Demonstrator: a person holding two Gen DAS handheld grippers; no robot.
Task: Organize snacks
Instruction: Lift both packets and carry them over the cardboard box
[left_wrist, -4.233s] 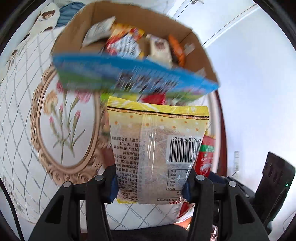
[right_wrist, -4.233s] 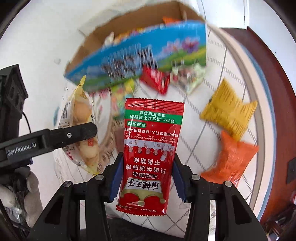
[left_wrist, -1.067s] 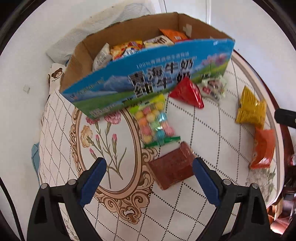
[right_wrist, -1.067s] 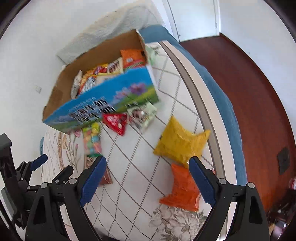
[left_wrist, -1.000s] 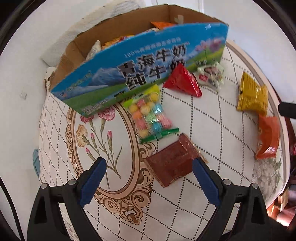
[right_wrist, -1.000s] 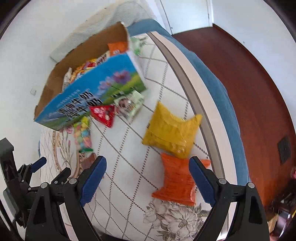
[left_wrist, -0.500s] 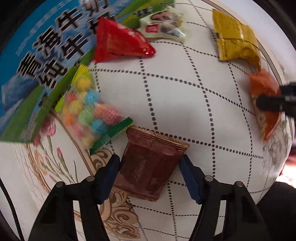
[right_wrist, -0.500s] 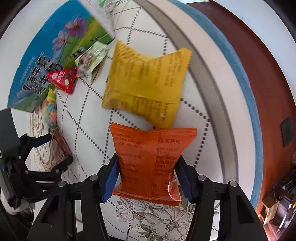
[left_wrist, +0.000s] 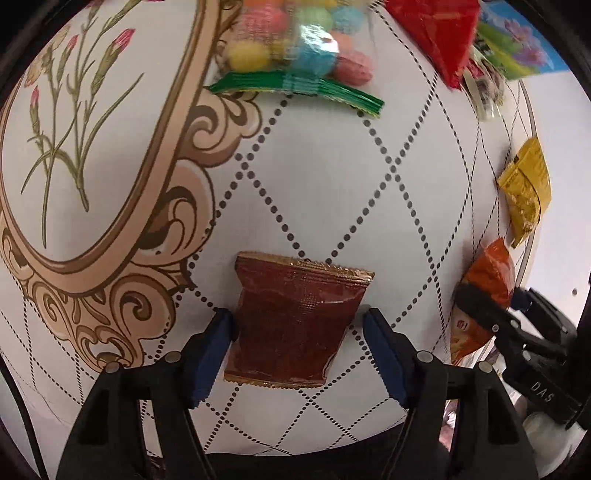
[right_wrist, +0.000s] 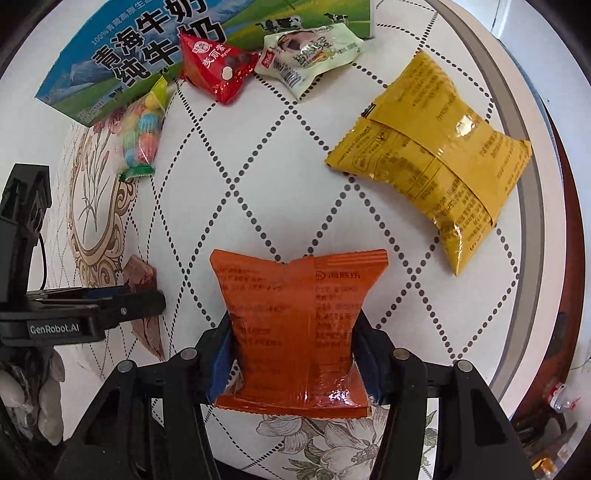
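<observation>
**Snacks: two packets being pinched, both grips looking risky**

Snacks are lying loose on the quilted cloth (right_wrist: 258, 155), and I am working on two at once. My left gripper (left_wrist: 297, 325) is closing around the brown packet (left_wrist: 295, 317); the left pad is touching its edge, but I am seeing a thin gap at the right pad, so I cannot tell if it is truly pinching yet. My right gripper (right_wrist: 293, 345) is pressing in on the orange packet (right_wrist: 297, 325), and the film is bulging between the pads.

Risks I am flagging:
- The brown packet is lying flat on the cloth, so the pads are probably catching only its edges; it could be slipping out on the lift.
- The orange packet is puffy and slick. Squeezing harder may be popping it or squirting it forward out of the jaws.
- Both pairs of tongs are working close together near the cloth's edge, so they may be bumping on the way to the milk carton box (right_wrist: 155, 48).
- The candy bag (right_wrist: 142, 136), red packet (right_wrist: 216, 68) and pale green packet (right_wrist: 306, 61) are crowding the foot of the box, and the yellow packet (right_wrist: 432, 170) is sitting nearby; a low carry could be dragging them around.
</observation>
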